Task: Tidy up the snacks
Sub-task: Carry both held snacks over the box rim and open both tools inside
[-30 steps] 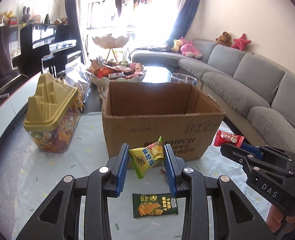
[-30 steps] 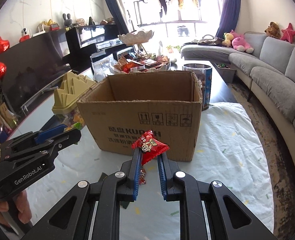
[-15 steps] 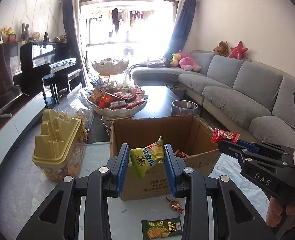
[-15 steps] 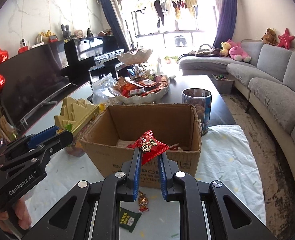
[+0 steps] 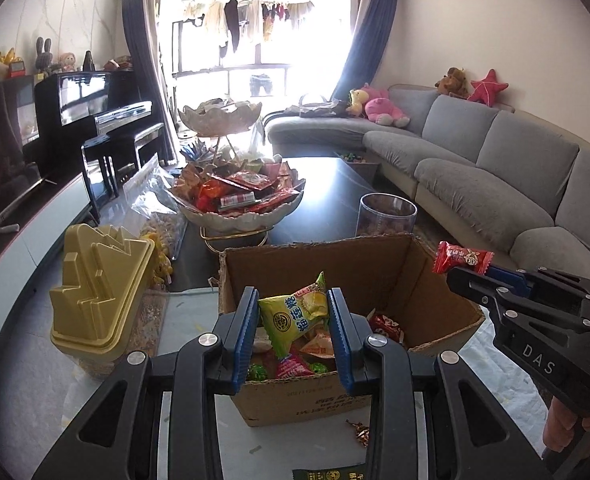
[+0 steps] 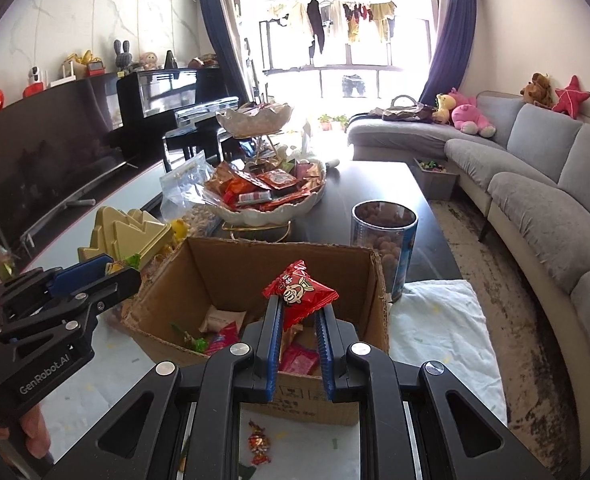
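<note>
Above the open cardboard box (image 5: 375, 276), both grippers point forward and tilt downward.

Item 1: left gripper (image 5: 293, 320). Blue-padded jaws clamped on a yellow-green snack packet (image 5: 293, 318), held upright over the near side of the box. In the right wrist view its black body sits at 9 o'clock, with fingers of the person's hand (image 6: 35, 436) below it.

Item 2: right gripper (image 6: 299, 320). Jaws closed tight on a red snack packet (image 6: 297, 290), which stands above the box interior. In the left wrist view this gripper lies at 3 o'clock, its packet over the box's right rim.

Item 3: box contents. Assorted wrapped snacks (image 5: 307, 360) on the floor of the box.

Item 4: surroundings. Gold-lidded jar (image 5: 99, 300) at 9 o'clock of the box; white snack bowl (image 5: 243, 216) at 12 o'clock; clear canister (image 6: 385, 232) at 1 o'clock; loose candy (image 6: 259, 444) on the table at 6 o'clock.
</note>
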A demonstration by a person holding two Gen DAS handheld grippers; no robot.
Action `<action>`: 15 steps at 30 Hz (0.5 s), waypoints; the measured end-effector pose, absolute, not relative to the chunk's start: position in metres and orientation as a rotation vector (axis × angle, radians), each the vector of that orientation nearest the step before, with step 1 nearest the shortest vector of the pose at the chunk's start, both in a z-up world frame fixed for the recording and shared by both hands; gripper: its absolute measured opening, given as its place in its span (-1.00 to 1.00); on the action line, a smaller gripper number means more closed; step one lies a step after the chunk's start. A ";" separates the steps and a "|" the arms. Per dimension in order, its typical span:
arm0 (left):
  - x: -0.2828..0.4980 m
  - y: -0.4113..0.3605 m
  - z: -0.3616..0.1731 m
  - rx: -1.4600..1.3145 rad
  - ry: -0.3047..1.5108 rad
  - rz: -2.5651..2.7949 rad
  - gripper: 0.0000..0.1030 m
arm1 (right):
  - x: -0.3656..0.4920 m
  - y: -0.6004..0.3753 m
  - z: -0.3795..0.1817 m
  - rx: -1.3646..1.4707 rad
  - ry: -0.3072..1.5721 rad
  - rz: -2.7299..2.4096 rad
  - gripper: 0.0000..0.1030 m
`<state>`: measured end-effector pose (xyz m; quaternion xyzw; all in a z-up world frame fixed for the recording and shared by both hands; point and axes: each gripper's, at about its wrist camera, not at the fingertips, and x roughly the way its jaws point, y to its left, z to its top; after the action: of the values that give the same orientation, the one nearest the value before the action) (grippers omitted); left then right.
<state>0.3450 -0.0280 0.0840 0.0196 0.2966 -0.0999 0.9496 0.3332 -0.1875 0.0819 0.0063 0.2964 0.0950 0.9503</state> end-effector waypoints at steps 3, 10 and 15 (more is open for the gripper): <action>0.357 -0.027 0.075 0.038 0.628 -0.198 -0.33 | 0.341 -0.186 0.079 0.001 0.612 0.191 -0.65; 0.382 -0.024 0.058 0.038 0.683 -0.184 -0.32 | 0.363 -0.179 0.065 -0.031 0.645 0.181 -0.65; 0.387 -0.022 0.051 0.046 0.708 -0.180 0.16 | 0.371 -0.174 0.056 -0.047 0.652 0.183 -0.26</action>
<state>0.3874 -0.0217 0.0505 0.0226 0.3462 -0.0879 0.9338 0.3711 -0.1740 0.0557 -0.0230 0.3198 0.0895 0.9430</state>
